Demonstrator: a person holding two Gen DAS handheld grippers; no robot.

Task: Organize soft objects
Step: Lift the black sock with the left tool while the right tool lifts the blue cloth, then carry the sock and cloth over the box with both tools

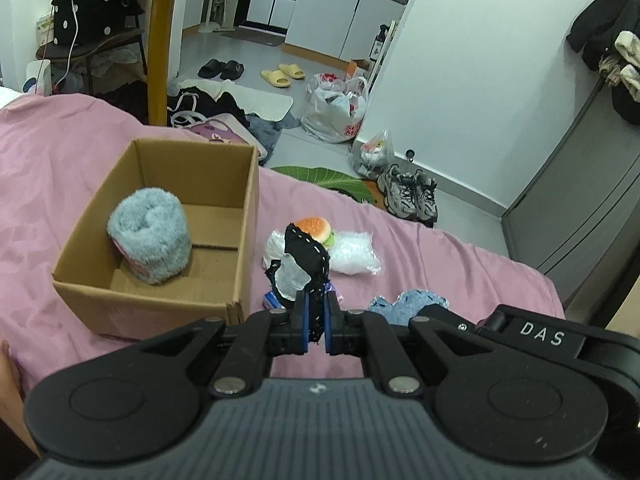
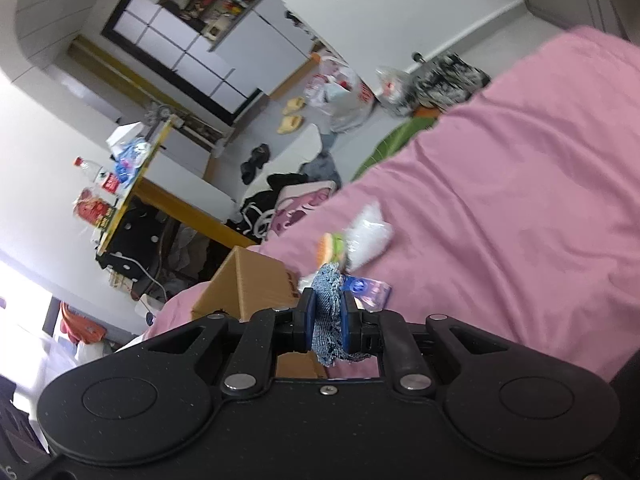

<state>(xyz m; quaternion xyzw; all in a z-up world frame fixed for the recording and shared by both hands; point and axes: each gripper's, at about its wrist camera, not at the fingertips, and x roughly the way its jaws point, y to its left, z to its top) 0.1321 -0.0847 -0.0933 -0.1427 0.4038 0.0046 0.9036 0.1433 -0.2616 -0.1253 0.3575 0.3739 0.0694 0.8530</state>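
My left gripper is shut on a black cloth piece with white stitching, held above the pink bedspread. To its left stands an open cardboard box with a rolled grey fluffy towel inside. A toy burger and a clear plastic bag lie behind the black cloth. My right gripper is shut on a blue knitted cloth, seen in the left wrist view as the blue cloth at the right. The box, burger and bag also show in the tilted right wrist view.
A small blue and purple packet lies on the bed near the grippers. Beyond the bed's edge the floor holds shoes, slippers, plastic bags and clothes. A yellow table stands at the back left.
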